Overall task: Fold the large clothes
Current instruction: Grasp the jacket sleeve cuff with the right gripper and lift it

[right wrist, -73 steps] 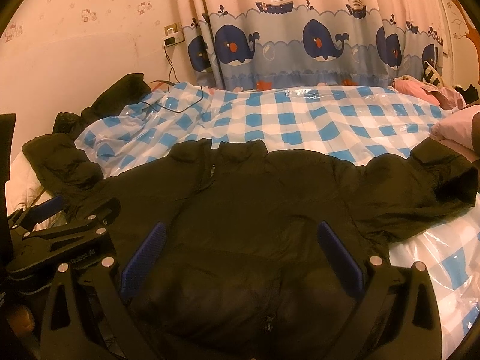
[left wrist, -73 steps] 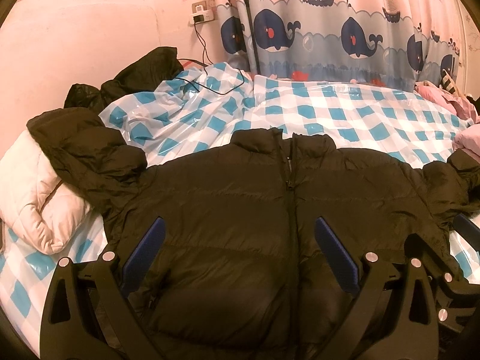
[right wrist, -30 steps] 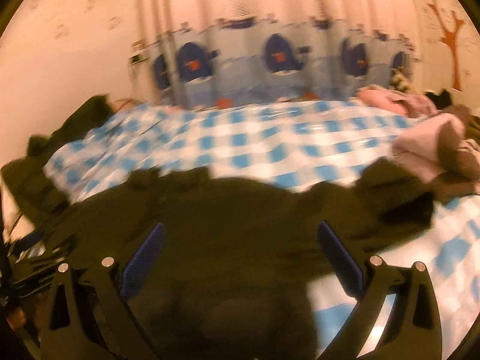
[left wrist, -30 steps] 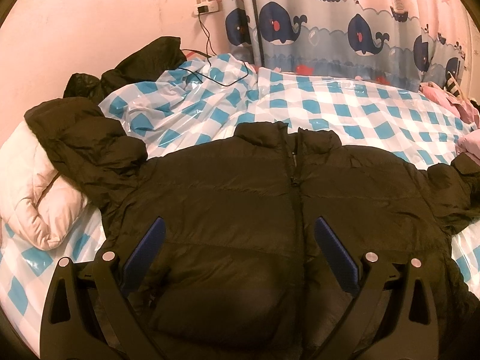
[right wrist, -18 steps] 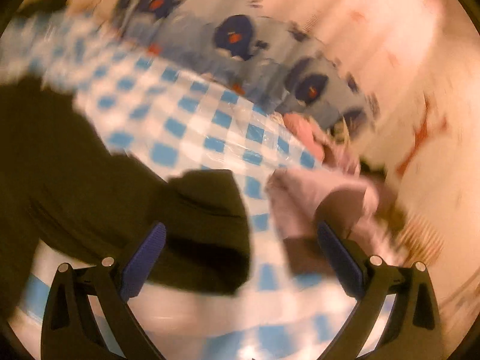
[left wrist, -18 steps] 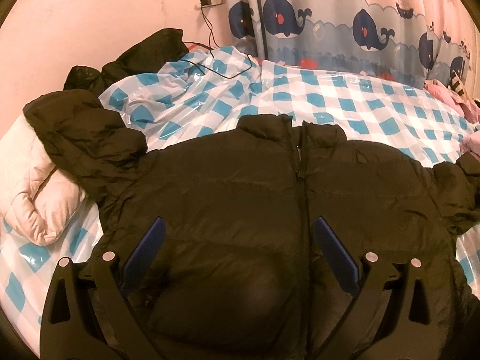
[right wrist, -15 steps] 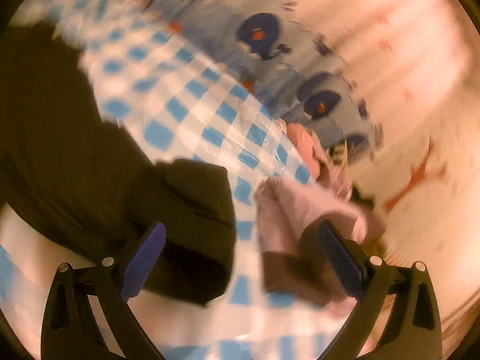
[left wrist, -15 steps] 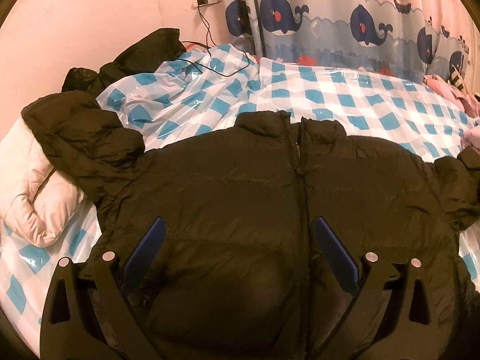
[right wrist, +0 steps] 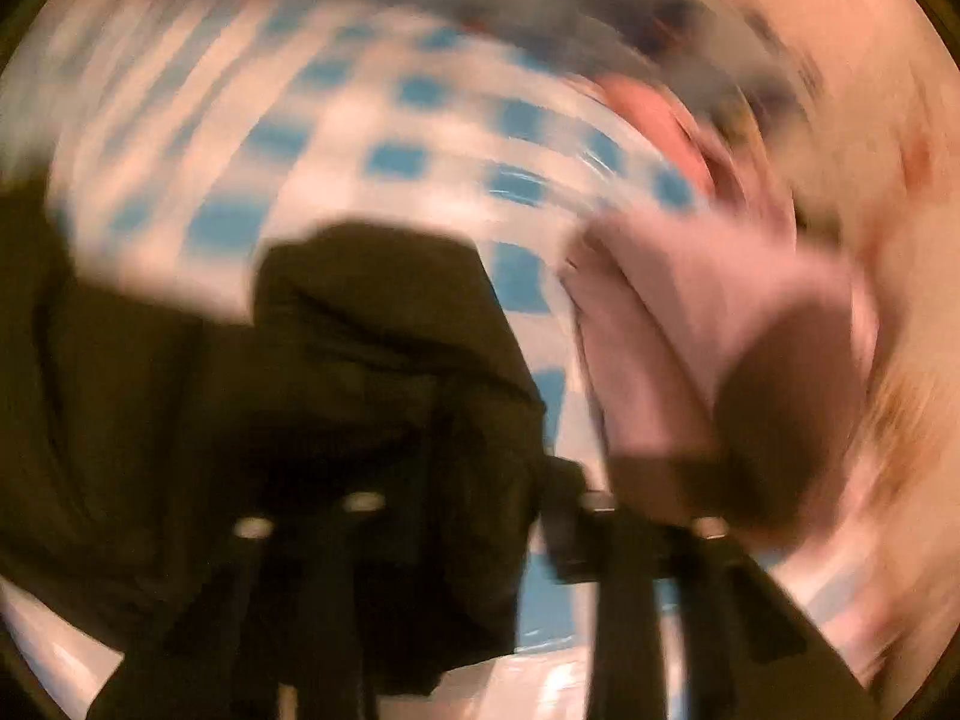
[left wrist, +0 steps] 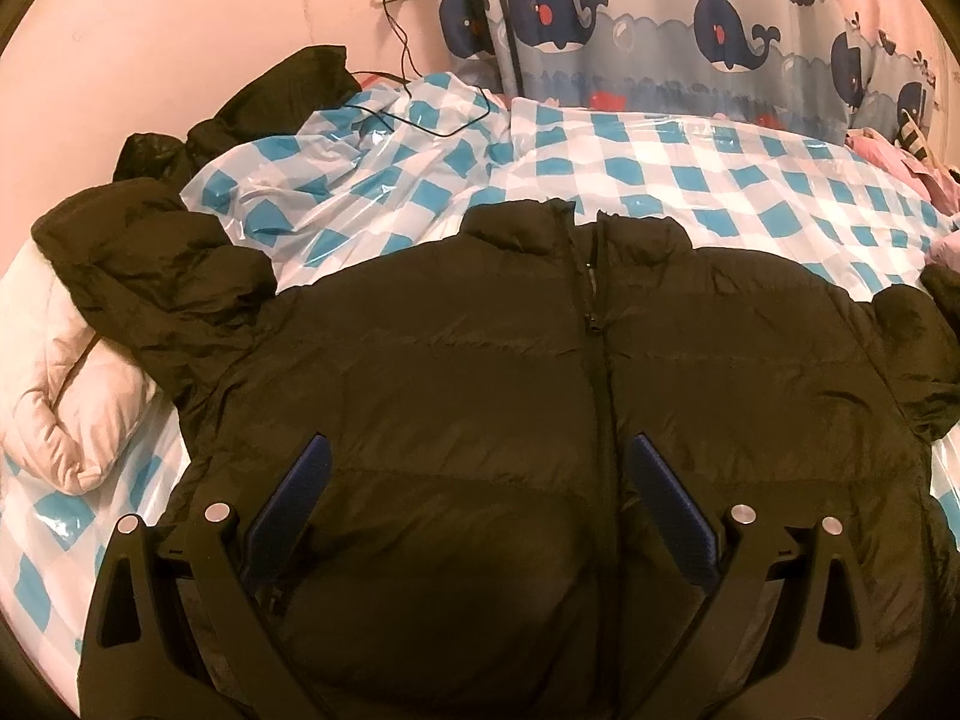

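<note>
Jacket [left wrist: 480,360] is what needs folding: a big, dark, puffy one, lying flat and zipped up on the bed [left wrist: 690,180], which has a shiny blue-and-white checked cover. One sleeve [left wrist: 150,252] rests on a pale pillow [left wrist: 54,372] at the bed's edge. The other sleeve [right wrist: 384,324] lies near a pile of pink clothes [right wrist: 690,312]. The step in hand looks like taking hold of that far sleeve so it can be laid across the chest. To do it well, pinch the sleeve close to its cuff and get only the sleeve, not the slippery cover under it. Then lift it gently and bring it straight over, so the puffy body stays flat. The left tongs [left wrist: 474,480] are wide open above the jacket's front and hold nothing. The right tongs [right wrist: 468,510] have just been closing and now stand narrow, with the dark sleeve cloth between them. The picture is too blurry to tell whether they have really pinched it.
</note>
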Action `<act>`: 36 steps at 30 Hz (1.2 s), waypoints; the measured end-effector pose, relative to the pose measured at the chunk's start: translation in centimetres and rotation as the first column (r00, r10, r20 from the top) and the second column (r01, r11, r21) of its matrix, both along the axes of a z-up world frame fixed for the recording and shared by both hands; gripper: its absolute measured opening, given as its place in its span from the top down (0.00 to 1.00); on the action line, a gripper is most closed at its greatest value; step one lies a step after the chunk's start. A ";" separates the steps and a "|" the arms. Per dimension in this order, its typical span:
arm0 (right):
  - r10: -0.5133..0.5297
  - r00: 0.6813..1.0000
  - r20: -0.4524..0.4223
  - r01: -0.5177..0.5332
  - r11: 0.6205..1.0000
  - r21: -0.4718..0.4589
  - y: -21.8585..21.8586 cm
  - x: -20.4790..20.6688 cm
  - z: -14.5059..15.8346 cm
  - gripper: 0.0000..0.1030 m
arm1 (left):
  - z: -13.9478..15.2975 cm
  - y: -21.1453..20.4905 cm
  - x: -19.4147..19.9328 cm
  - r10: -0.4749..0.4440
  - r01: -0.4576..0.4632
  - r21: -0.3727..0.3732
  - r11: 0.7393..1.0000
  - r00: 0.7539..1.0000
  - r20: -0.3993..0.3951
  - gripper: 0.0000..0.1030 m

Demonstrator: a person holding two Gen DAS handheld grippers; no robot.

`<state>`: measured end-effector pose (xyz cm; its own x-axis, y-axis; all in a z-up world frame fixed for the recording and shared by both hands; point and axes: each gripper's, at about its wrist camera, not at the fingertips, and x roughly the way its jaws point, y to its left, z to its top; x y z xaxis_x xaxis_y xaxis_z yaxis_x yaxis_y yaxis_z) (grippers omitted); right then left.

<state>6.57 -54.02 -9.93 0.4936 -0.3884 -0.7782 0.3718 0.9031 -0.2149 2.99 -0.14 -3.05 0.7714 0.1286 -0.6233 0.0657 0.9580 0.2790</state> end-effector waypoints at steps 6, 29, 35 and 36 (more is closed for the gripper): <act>-0.425 0.880 0.212 0.282 0.826 0.488 -10.0 -10.2 0.3 0.70 | -0.2 0.5 0.2 0.007 -0.008 -0.040 0.999 1.000 -0.019 0.07; -0.404 0.890 0.214 0.177 0.736 0.653 -12.1 -9.7 -4.4 0.48 | 0.0 1.0 0.6 0.018 -0.018 -0.054 0.998 1.000 0.004 0.07; -0.402 0.842 0.359 0.061 0.733 0.678 -11.5 -11.4 -2.0 0.92 | 0.2 1.1 0.4 0.025 -0.023 -0.071 0.997 0.999 0.025 0.07; -0.418 0.813 0.406 0.028 0.724 0.690 -11.6 -12.3 -1.6 0.92 | 0.4 1.3 0.3 0.028 -0.026 -0.080 0.996 0.999 0.035 0.07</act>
